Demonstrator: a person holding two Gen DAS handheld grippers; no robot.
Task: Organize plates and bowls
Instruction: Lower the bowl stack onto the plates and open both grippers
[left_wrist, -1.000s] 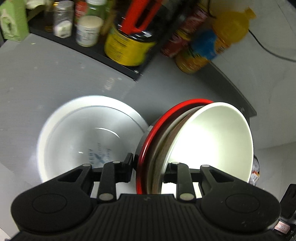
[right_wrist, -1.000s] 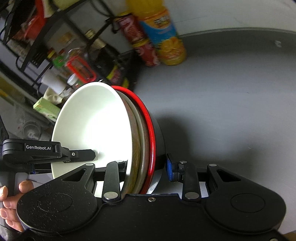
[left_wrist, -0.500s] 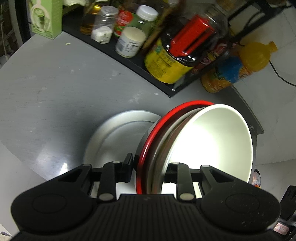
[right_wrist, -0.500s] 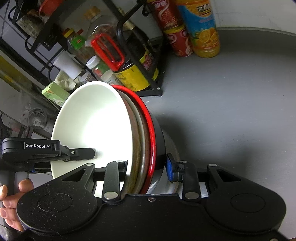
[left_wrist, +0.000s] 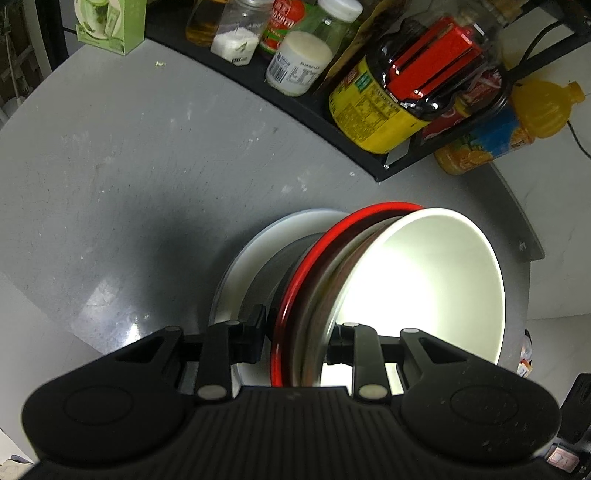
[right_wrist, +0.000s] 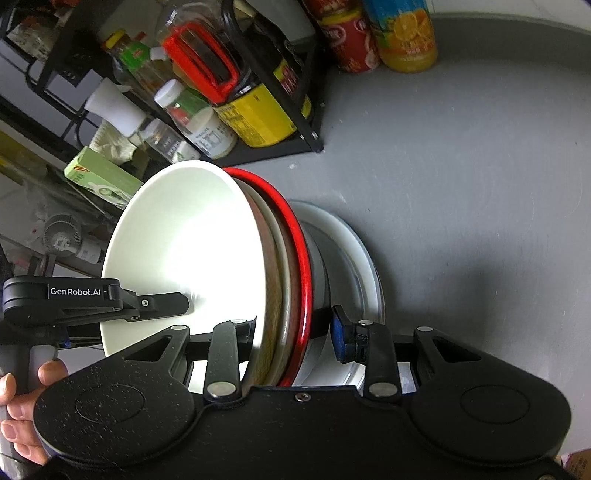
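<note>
Both my grippers are clamped on the same nested stack of bowls (left_wrist: 369, 295). Left gripper (left_wrist: 295, 345) pinches the rim from one side: one finger on the black outer wall under the red-rimmed bowl (left_wrist: 314, 258), the other inside the white bowl (left_wrist: 424, 288). Right gripper (right_wrist: 295, 332) grips the opposite rim the same way, its blue-padded finger against the outside and the other finger inside the white bowl. Between the white and red-rimmed bowls sit at least two brownish/beige rims; exact count I can't tell.

Landmark: the white plate (left_wrist: 258, 251) lying flat on the grey table (left_wrist: 110, 184). The stack hangs directly over that plate, covering most of it; whether the stack's base touches the plate is hidden. The plate's rim shows past the red-rimmed bowl in both wrist views.

Beyond the plate stands a black rack (left_wrist: 332, 122) with jars and a yellow-labelled bottle (left_wrist: 376, 107) with a red handle. Past the rack's end, further from the plate, stand an orange juice bottle (left_wrist: 509, 125) and a red can (right_wrist: 347, 40). A hand (right_wrist: 18, 406) holds the left gripper's grip.
</note>
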